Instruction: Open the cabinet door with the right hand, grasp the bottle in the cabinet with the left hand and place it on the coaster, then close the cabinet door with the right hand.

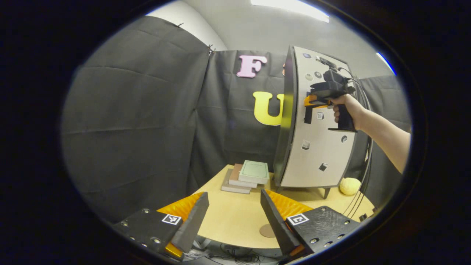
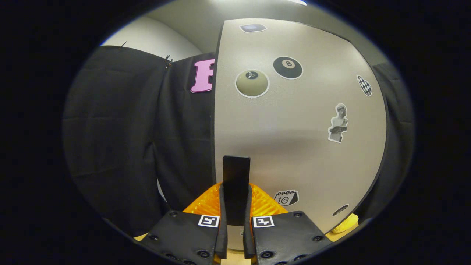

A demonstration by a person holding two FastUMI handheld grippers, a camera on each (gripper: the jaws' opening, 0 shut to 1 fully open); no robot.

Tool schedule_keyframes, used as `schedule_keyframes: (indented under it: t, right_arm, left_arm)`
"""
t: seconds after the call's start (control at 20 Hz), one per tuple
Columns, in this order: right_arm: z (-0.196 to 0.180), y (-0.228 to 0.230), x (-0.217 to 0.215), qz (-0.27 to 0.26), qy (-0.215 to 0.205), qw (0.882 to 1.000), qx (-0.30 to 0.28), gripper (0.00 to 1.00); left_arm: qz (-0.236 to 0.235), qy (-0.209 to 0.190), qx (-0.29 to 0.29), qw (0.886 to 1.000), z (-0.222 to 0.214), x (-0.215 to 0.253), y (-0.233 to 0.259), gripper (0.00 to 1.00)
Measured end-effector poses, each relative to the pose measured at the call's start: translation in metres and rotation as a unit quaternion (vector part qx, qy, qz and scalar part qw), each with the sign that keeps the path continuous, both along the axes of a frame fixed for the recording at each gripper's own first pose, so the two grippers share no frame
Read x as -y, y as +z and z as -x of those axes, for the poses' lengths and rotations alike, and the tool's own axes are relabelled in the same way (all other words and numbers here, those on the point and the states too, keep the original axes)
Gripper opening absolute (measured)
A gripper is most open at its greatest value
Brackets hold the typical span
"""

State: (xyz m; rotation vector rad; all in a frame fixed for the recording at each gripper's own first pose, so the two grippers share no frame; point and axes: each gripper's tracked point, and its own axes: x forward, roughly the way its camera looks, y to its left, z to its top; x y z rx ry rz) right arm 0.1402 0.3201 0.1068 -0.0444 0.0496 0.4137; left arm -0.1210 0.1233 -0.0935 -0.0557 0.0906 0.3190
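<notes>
Grey, stiff cabinet door [image 2: 294, 121] stands on the worktop [image 1: 235, 217]; its dark handle [image 2: 236, 184] is clamped by the right gripper [image 2: 236, 206]. The left gripper [image 1: 232, 217] is held wide open. A light swing is judged likely.

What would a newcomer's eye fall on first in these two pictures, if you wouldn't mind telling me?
First, the tall pale cabinet door, dotted with stickers, standing at the right of the wooden table. The right gripper is shut on the door's dark handle; the left gripper view shows it from afar, held by a hand. The left gripper hangs open over the table, above a round coaster, with stacked books beyond.
</notes>
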Motion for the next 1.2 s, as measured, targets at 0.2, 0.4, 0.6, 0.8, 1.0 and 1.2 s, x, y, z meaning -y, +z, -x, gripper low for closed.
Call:
schedule_keyframes:
  t: [0.2, 0.4, 0.6, 0.8, 1.0, 1.2]
  right_arm:
    - [0.006, 0.000, 0.004, 0.003, 0.032, 0.999, 0.001, 0.19]
    - [0.011, 0.000, 0.008, 0.005, 0.060, 0.998, -0.007, 0.18]
    - [0.014, 0.000, 0.012, 0.002, 0.079, 0.997, -0.007, 0.18]
    - [0.015, -0.001, 0.015, -0.003, 0.092, 0.996, -0.005, 0.19]
    - [0.012, -0.001, 0.017, -0.004, 0.100, 0.995, -0.015, 0.19]
    - [0.011, -0.001, 0.021, -0.011, 0.120, 0.993, -0.018, 0.19]
  left_arm:
    - [-0.008, -0.014, -0.009, 1.000, -0.002, 0.002, -0.001, 0.86]
    - [-0.010, -0.033, -0.009, 0.999, -0.021, 0.004, 0.014, 0.86]
    - [-0.015, -0.046, -0.009, 0.999, -0.035, -0.001, 0.023, 0.86]
    - [-0.017, -0.056, -0.013, 0.998, -0.040, -0.002, 0.033, 0.86]
    - [-0.028, -0.074, -0.021, 0.997, -0.054, 0.004, 0.047, 0.88]
    - [-0.033, -0.092, -0.004, 0.995, -0.065, 0.025, 0.057, 0.88]
